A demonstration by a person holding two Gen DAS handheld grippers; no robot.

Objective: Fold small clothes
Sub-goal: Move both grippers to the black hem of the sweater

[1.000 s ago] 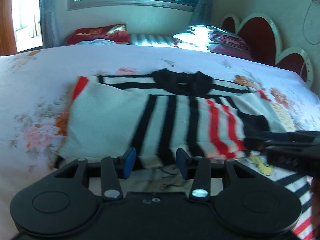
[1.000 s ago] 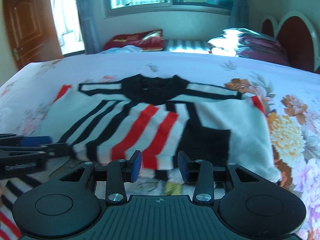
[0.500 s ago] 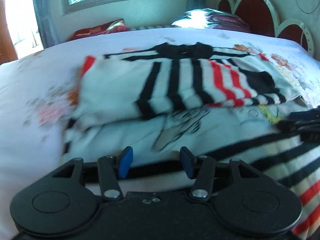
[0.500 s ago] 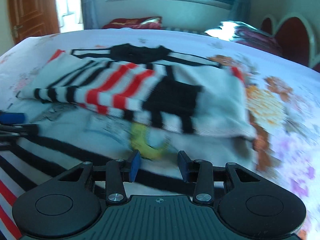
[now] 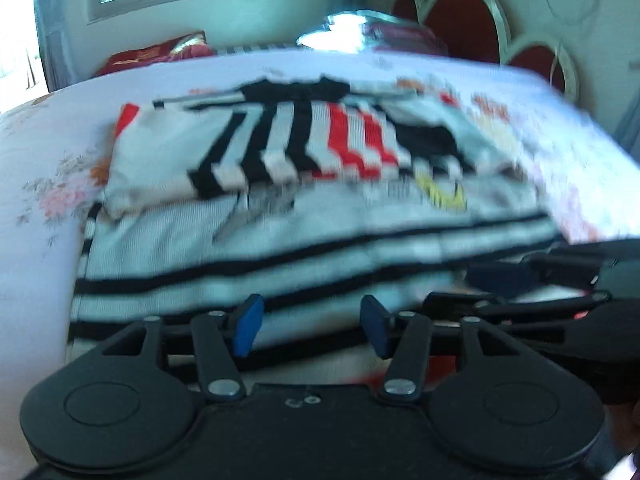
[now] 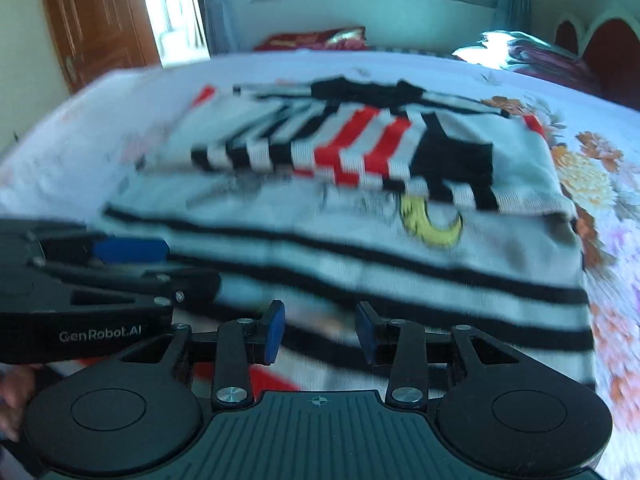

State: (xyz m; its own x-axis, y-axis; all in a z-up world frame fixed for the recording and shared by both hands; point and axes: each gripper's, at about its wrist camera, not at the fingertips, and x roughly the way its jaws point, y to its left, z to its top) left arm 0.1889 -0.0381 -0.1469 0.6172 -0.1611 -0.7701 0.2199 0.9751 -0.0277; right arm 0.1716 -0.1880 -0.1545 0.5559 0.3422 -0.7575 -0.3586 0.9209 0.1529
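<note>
sweater [image 5: 304, 148]: laid flat on the bed [image 5: 36, 240], sleeves already folded across the chest
left hand-held gripper [image 5: 310, 330]: released, nothing between the pads
right hand-held gripper [image 6: 320, 334]: released, over the hem, nothing grasped
left to do: hem judged not yet folded up

Bed [image 6: 120, 92] mostly open: bare floral sheet on the left of the sweater [image 6: 360, 240] and on the right, toward the headboard [image 5: 464, 20]; room to pass on both sides. Sweater fills the middle, w/ its folded sleeves stacked on the upper half, a low bump only. Far edge blocked by pillows [image 6: 316, 38] and bedding pile [image 5: 372, 32] under the window. Near edge tight: left tongs [image 5: 308, 330] and right tongs [image 6: 318, 332] sit side by side over the hem, each crowding the other's inner side. Both gaps empty.
</note>
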